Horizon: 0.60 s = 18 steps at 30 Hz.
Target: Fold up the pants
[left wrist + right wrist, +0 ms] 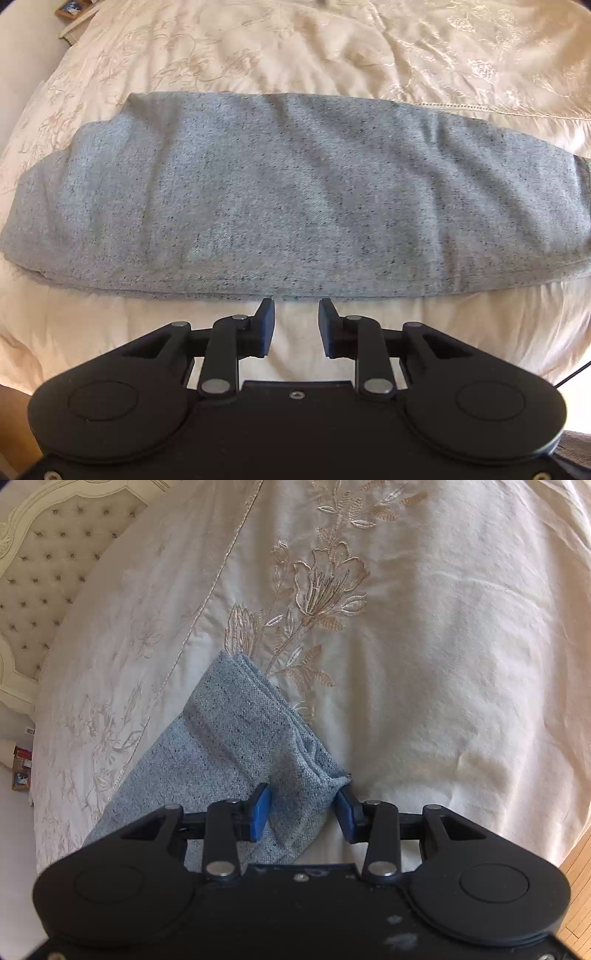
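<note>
**Fold pants: right end straddled, left tongs clear of the near edge**

The grey flecked pants (pixel 295 192) are laid as a long folded band across the embroidered cream bedspread (pixel 406 55). The left gripper (pixel 296 325) is held above bare bedspread just beside the band's near edge; its jaws are spread and nothing is between them. In the right wrist view the right gripper (pixel 303 812) is placed over the layered end corner of the pants (pixel 236 738); its jaws are spread wide with cloth between them, but the pads are not seen to press it.

Judgement: a further fold is being set up. All stacked layers at the corner should be gathered before closing, so that none is left behind. The left tongs should be brought onto the near edge, and both ends lifted together so the edges stay aligned.
</note>
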Each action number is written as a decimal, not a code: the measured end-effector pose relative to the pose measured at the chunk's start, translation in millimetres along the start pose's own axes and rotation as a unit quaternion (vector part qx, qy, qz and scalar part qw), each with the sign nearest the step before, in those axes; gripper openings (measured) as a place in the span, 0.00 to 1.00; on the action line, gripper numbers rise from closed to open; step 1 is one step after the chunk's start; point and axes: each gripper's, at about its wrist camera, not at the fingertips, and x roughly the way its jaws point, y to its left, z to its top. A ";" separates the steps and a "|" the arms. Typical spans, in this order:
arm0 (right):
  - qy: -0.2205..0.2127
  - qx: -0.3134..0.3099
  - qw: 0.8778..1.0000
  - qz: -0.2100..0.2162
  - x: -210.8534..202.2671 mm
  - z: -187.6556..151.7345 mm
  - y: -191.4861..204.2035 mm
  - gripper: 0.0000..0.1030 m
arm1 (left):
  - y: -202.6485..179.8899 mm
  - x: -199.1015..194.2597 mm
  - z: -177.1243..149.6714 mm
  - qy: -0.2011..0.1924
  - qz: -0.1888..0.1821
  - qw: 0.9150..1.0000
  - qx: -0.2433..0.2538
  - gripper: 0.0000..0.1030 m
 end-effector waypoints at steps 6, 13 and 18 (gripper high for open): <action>0.027 0.002 0.999 0.022 -0.5 4.1 -9.1 0.26 | -30.9 2.5 28.3 -0.008 -0.023 0.999 0.025 0.33; 0.023 -0.064 0.996 0.056 -30.1 8.5 7.3 0.12 | -78.0 16.2 77.4 -0.026 -0.049 0.997 0.052 0.33; 0.022 -0.089 0.994 0.061 -42.2 12.1 20.4 0.12 | -89.6 38.7 117.4 -0.045 -0.037 0.997 0.042 0.26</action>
